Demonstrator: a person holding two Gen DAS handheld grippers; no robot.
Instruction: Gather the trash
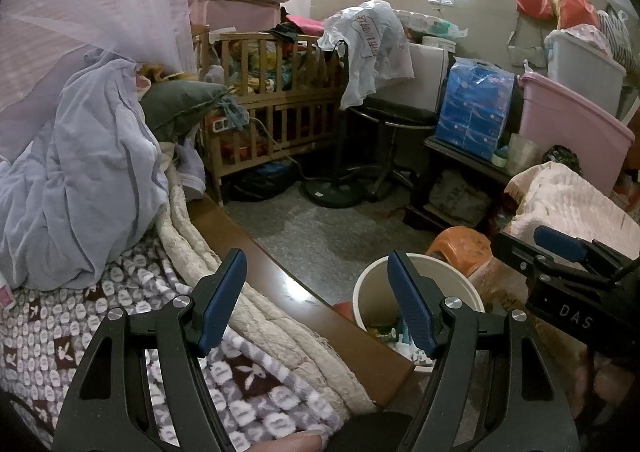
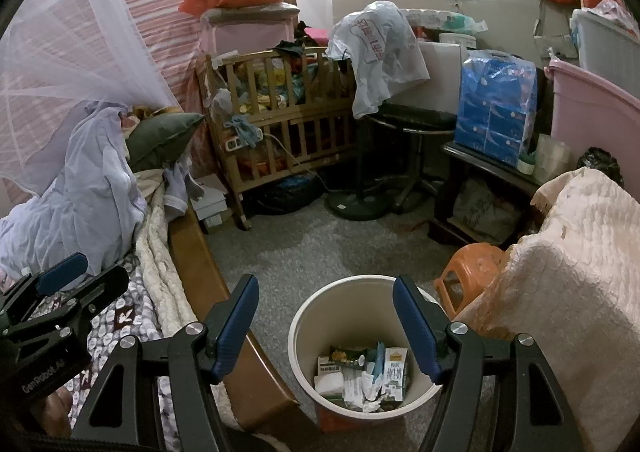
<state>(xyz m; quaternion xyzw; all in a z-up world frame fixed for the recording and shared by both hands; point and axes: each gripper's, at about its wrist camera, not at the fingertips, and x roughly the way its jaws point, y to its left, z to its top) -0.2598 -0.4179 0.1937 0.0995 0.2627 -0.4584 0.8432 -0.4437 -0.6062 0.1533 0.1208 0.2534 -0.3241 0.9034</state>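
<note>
The right hand-held gripper [image 2: 324, 326] is held released above one bin [image 2: 304, 316] of cartons; the left hand-held gripper [image 1: 316, 302], also released, is beside it.

Cluttered home bedroom indicated: bed [image 1: 120, 292] draped with mosquito net [image 1: 60, 12]; wooden crib [image 1: 276, 108] seen beyond bed; stool [image 1: 460, 248] nearby.

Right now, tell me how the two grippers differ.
The left gripper hangs over the bed edge and patterned blanket; the right gripper hangs above the trash bucket. The bucket lies between the right gripper's fingers, mostly beside the left's. Both are open and empty.
</note>
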